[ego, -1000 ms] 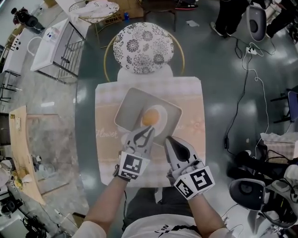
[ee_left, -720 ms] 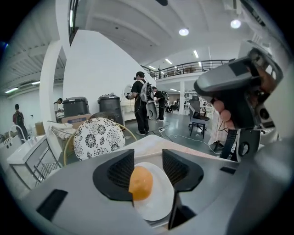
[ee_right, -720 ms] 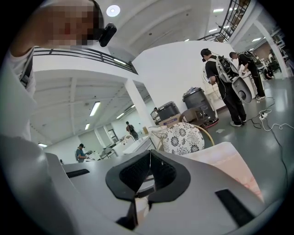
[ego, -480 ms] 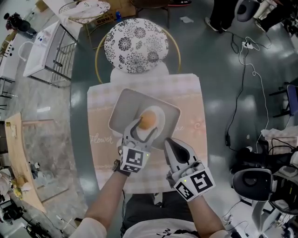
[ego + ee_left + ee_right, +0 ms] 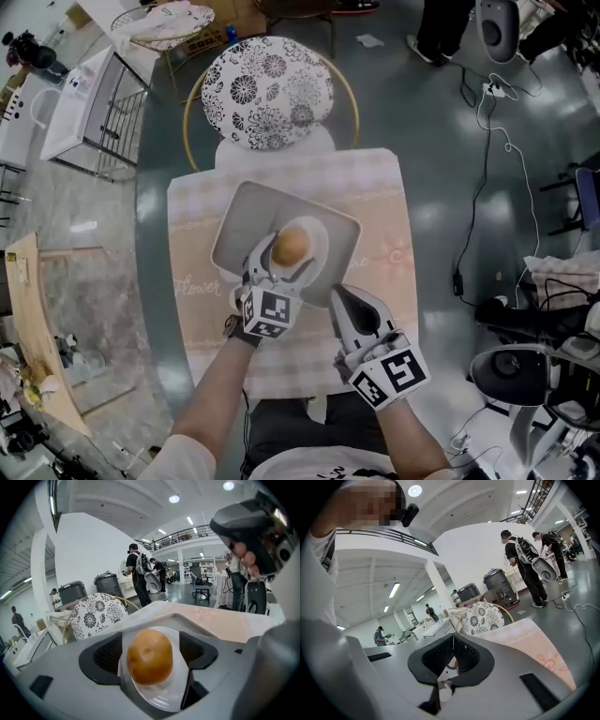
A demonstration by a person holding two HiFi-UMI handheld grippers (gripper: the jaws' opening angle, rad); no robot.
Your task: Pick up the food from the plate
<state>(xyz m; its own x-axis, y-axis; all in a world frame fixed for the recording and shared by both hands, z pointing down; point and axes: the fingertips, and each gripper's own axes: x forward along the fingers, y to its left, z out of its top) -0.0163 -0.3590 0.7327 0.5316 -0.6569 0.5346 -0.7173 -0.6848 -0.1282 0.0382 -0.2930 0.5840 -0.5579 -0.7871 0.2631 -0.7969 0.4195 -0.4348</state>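
One round, glossy orange-brown food piece (image 5: 149, 656)

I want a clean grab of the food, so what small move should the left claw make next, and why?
Probably close the left claw on the food. The claw is opening now, and its pads flank the food on the plate without pressing on it, so little approach seems left.
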